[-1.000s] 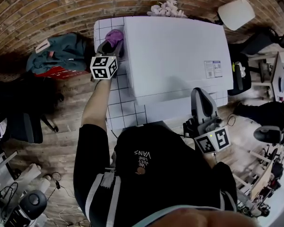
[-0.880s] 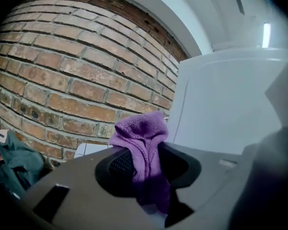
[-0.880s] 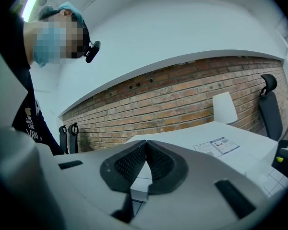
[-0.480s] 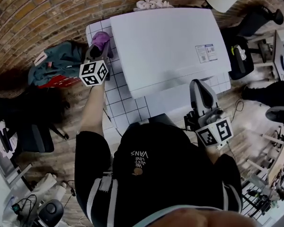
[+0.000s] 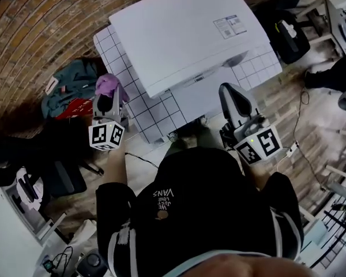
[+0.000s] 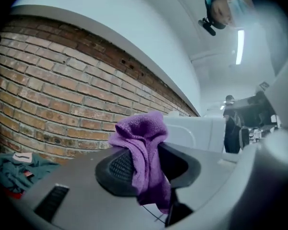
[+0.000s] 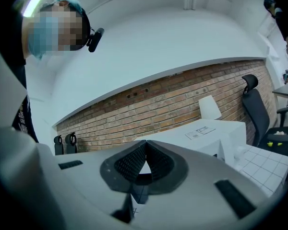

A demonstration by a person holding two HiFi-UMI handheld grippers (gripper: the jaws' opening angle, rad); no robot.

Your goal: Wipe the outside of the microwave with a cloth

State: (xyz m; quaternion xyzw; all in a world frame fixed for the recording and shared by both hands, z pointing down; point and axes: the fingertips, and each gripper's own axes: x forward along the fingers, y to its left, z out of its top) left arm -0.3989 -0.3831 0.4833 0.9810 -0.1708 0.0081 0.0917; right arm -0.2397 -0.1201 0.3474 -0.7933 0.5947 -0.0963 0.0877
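A purple cloth (image 6: 143,134) is clamped in the left gripper (image 5: 106,104), held left of the white microwave (image 5: 184,30), apparently not touching it. The right gripper (image 7: 144,147) is closed, empty. For wiping, the cloth likely needs to be pressed against a panel.

The head view looks steeply down from above the microwave (image 5: 184,33), showing most of its top. The left gripper view sits low, left of the microwave. The right gripper view sits low, seemingly just before its front. Both face the brick wall (image 7: 182,99) behind the microwave.
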